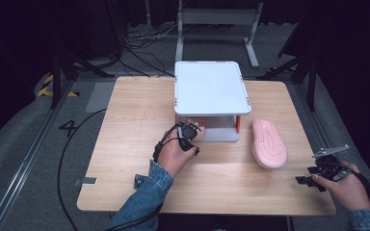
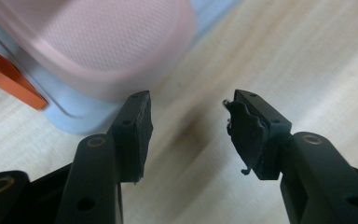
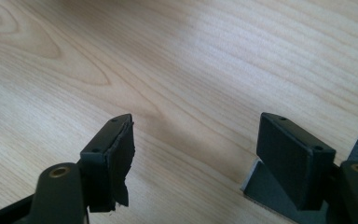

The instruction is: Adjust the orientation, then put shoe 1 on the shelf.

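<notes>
Hovering low in the frame's lower right corner, the right gripper (image 1: 318, 179) holds its jaws apart over bare table (image 1: 125, 120), gripping nothing; its own view shows wood grain between the pads. Left of centre, the left gripper (image 1: 191, 133) reaches toward the small white rack (image 1: 211, 86), its jaws also spread and empty. In the left gripper view a pink slipper (image 2: 107, 42) lies at upper left, on the rack's lower shelf, just beyond the open tips. A second pink slipper (image 1: 268, 143) lies sole-up on the tabletop, right of the rack, well apart from both grippers. By my reading, one slipper is stowed and half the work remains: the other slipper is not yet picked up or shelved.
</notes>
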